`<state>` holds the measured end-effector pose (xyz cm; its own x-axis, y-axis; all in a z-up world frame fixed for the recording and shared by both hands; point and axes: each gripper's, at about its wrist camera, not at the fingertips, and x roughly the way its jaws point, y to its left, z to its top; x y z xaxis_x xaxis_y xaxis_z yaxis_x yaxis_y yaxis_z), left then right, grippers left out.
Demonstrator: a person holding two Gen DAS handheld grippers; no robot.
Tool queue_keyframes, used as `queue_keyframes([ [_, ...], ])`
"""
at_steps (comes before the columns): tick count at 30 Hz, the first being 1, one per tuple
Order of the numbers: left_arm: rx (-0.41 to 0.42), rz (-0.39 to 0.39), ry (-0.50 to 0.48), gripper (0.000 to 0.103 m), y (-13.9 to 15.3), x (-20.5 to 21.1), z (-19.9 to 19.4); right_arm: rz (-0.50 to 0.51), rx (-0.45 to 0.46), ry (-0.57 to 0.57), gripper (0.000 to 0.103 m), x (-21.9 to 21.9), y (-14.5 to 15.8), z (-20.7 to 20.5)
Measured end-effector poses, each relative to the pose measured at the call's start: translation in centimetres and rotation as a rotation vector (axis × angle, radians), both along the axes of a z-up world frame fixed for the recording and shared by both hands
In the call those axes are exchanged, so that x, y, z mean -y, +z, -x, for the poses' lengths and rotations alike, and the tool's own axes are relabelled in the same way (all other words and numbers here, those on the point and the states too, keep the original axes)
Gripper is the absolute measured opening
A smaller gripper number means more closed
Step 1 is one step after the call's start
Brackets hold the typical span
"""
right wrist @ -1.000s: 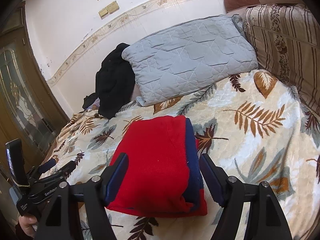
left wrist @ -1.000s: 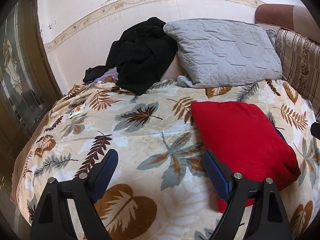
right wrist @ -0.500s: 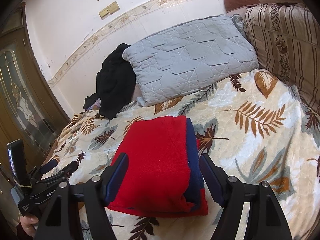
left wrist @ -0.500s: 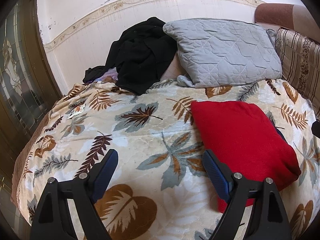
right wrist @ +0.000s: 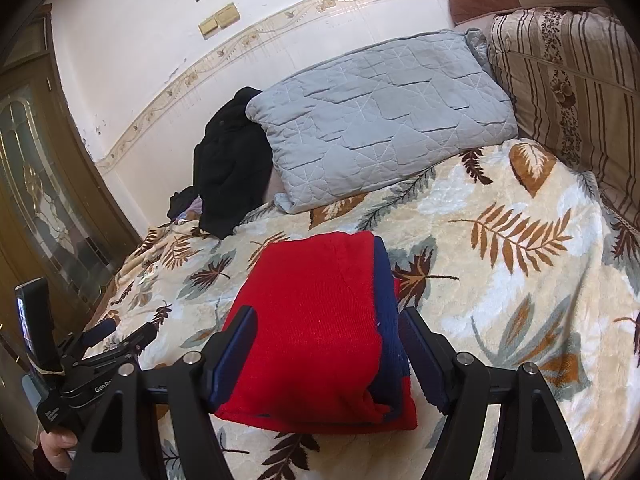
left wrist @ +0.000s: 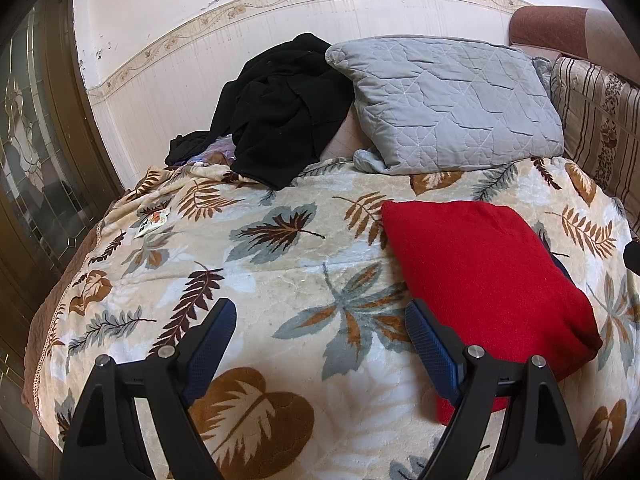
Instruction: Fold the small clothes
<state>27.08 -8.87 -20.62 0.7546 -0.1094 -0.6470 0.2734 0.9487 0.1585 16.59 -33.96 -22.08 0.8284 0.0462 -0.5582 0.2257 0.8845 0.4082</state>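
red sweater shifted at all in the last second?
No. In the right wrist view the folded red sweater lies at the same spot on the leaf-print blanket, its far edge equally short of the grey pillow.

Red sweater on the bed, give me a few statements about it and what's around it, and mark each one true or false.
1. The red sweater lies folded on the leaf-print blanket. True.
2. The right gripper is clamped shut on the sweater. False: its jaws stand open on either side of the sweater, not pressing on it.
3. A navy blue layer shows along one edge of the folded sweater. True.
4. The left gripper holds the black garment. False: it is open over bare blanket, and the black garment lies heaped by the wall.
5. The grey quilted pillow lies on top of the sweater. False: it sits apart, farther back near the wall.
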Motion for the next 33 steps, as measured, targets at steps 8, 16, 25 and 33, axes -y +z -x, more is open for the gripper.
queue_keyframes([
  [8,0.000,0.001,0.001,0.087,0.01,0.01,0.00,0.000,0.000,0.000,0.077,-0.05,0.03,0.01],
  [16,0.002,-0.002,0.001,0.087,0.03,0.07,-0.03,-0.001,-0.001,0.000,0.077,-0.11,0.04,-0.01],
  [25,-0.001,-0.002,0.001,0.087,-0.14,-0.02,0.00,-0.004,-0.001,0.002,0.077,-0.12,0.10,-0.04],
  [33,-0.001,-0.002,0.000,0.087,-0.14,0.02,-0.02,-0.008,0.001,0.006,0.077,-0.22,0.05,0.00],
])
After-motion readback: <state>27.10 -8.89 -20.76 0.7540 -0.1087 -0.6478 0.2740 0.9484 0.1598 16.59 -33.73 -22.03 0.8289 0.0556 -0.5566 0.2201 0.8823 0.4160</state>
